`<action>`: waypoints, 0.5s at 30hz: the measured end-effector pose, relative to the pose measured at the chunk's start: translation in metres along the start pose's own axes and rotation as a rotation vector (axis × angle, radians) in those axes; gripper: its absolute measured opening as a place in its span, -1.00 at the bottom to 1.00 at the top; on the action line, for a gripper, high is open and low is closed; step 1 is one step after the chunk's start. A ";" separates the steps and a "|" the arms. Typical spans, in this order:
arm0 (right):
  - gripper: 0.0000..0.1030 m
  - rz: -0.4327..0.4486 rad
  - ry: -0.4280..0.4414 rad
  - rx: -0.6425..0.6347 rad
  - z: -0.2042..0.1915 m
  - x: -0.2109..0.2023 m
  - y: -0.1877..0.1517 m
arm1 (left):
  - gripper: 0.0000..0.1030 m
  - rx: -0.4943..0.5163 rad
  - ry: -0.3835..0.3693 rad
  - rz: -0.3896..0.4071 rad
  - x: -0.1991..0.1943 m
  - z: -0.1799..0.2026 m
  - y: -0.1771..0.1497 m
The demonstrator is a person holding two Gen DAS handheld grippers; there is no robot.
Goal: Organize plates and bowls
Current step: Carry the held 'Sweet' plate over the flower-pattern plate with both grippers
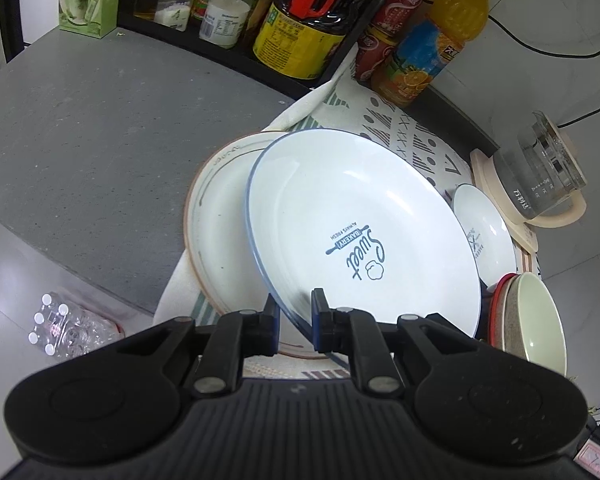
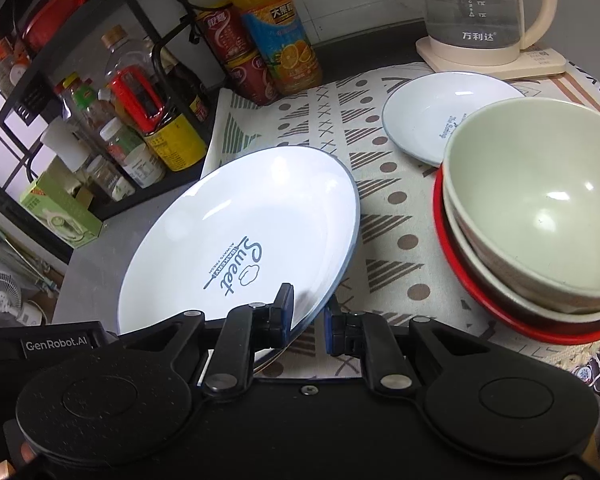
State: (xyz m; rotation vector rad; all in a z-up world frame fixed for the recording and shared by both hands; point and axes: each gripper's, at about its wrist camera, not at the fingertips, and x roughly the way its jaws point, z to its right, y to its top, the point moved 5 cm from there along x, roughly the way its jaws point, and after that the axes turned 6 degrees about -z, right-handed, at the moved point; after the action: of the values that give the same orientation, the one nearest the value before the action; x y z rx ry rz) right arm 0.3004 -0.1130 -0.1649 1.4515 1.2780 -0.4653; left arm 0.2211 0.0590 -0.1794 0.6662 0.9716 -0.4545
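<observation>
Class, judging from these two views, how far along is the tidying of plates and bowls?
Done: bowls sit nested on the cloth. In hand: both the left gripper and right gripper clamp the Sweet plate, tilted above the brown-rimmed plate. Left: setting it down; the small plate lies apart.

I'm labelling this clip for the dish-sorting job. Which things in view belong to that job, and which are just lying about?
Part of the job:
- large Sweet Bakery plate, rim gripped by left gripper and right gripper
- brown-rimmed plate
- small white plate
- stacked bowls

Lying about:
- glass kettle
- orange juice bottle
- red cans
- condiment rack
- patterned cloth
</observation>
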 end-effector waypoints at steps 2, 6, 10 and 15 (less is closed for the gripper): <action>-0.72 -0.004 -0.003 -0.006 -0.002 0.001 0.000 | -0.74 0.002 0.001 -0.010 0.002 -0.003 0.000; -0.71 -0.014 -0.016 -0.013 -0.004 0.004 -0.001 | -0.74 0.014 0.009 -0.028 0.005 -0.006 -0.001; -0.71 -0.033 -0.035 -0.013 -0.002 0.008 -0.005 | -0.74 0.013 0.010 -0.046 0.011 -0.009 -0.001; -0.71 -0.040 -0.054 -0.029 -0.007 0.012 -0.004 | -0.72 -0.005 0.010 -0.074 0.017 -0.014 0.000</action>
State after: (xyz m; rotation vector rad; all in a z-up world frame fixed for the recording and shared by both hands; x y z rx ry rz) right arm 0.2987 -0.1017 -0.1741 1.3825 1.2676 -0.5079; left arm 0.2215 0.0678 -0.2000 0.6296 1.0087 -0.5144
